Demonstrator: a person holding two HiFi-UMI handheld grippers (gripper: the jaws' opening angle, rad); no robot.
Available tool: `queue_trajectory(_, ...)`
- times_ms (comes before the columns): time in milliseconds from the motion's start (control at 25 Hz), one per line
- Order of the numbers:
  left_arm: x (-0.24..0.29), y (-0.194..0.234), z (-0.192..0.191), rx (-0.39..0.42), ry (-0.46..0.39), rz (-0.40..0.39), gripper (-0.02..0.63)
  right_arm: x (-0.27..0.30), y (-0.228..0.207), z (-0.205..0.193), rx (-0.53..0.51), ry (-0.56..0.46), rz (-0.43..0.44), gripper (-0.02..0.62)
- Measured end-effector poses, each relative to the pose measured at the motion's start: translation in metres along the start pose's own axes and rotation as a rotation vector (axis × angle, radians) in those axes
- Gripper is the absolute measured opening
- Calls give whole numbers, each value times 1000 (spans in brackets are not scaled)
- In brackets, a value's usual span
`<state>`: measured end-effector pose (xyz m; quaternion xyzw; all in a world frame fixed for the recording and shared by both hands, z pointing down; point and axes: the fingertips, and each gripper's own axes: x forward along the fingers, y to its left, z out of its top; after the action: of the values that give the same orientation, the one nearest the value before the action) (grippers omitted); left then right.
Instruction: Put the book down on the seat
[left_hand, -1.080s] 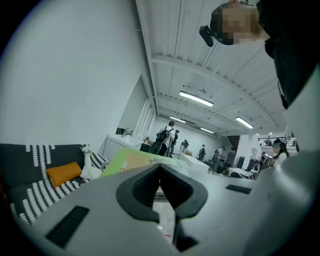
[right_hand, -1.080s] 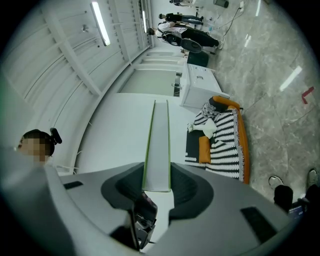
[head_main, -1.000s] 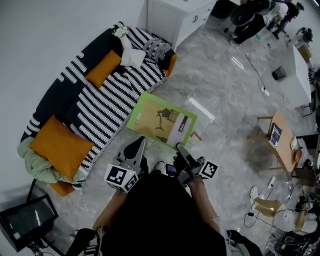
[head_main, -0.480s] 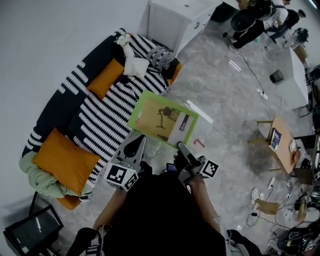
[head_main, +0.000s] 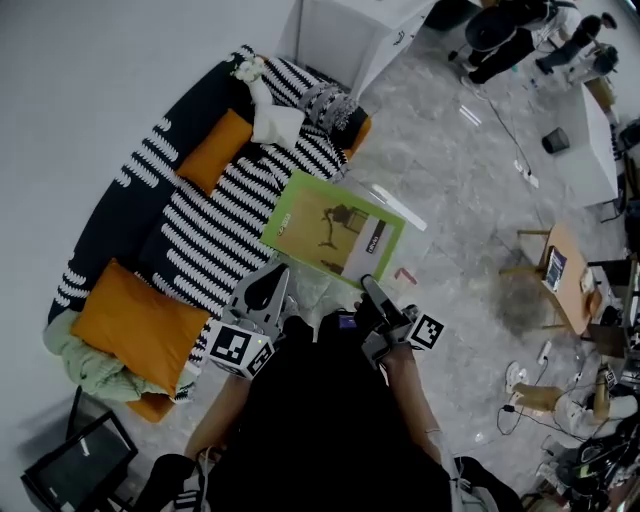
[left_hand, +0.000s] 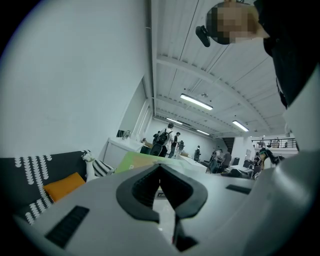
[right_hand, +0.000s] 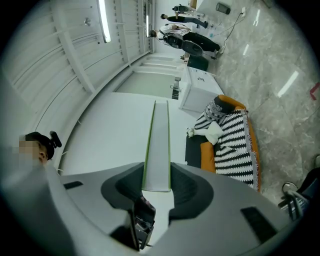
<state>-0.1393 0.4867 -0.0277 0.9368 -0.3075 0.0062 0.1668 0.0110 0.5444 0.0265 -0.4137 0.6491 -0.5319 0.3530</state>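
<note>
Right gripper (head_main: 368, 288) pinches the green-covered book (head_main: 335, 232) by its near edge. The book is in the air, roughly flat, by the front edge of the striped sofa seat (head_main: 215, 240). Left gripper (head_main: 272, 284): jaws pressed together, nothing between them.

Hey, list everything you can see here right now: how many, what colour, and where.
striped fabric sofa: one, black and white, against the wall on the left
square orange cushions: two, orange, on the sofa, the second farther along
patterned cushion: one, grey and black, sofa's far end
white plush toy: one, beside it
pale green blanket: one, sofa's near end
white cabinet: one, beyond the sofa
small wooden table: one, tan, at right
dark monitor: one, bottom left
green-edged flat book: one, held over the sofa's front edge
left gripper: grey, shut, empty
right gripper: grey, shut on the book's edge
</note>
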Motion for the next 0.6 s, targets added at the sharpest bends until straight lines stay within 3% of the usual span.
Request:
queue_trajectory(360, 39, 29, 2, -26, 33, 5, 12, 34, -13, 28, 20, 5, -33, 156)
queue_trajectory(600, 45, 34, 4, 0, 25, 39, 12, 43, -20, 37, 20, 19, 2, 156)
